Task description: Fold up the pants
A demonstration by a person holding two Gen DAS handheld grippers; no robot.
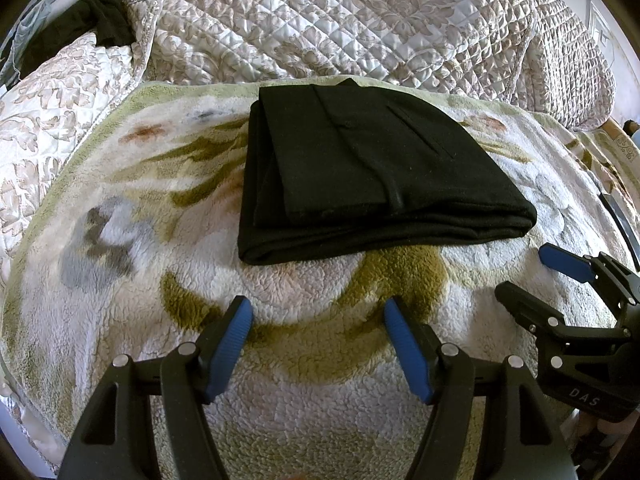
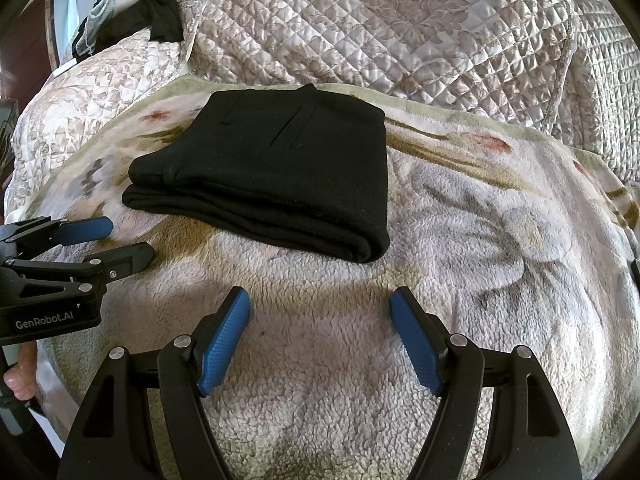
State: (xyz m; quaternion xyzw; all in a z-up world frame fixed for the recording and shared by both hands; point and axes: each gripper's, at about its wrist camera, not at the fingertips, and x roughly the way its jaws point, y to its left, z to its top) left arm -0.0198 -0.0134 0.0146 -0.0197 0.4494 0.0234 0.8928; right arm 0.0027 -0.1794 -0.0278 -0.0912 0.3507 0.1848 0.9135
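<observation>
While both tools are held low over the fleece blanket (image 1: pixel 320 400), the black pants (image 1: pixel 372 172) are seen lying folded into a neat rectangle, approx. mid-blanket, just ahead of the tips. Left tool (image 1: pixel 318 344) is spread wide, nothing pinched betw. its blue pads (image 1: pixel 230 344). Right tool (image 2: pixel 320 340) is likewise spread, w/ only fleece seen betw. its pads. Neither tool is touching the pants. A quilted bedspread (image 1: pixel 360 20) is bunched behind the blanket, and dark clothing (image 1: pixel 108 20) is draped at far left.
</observation>
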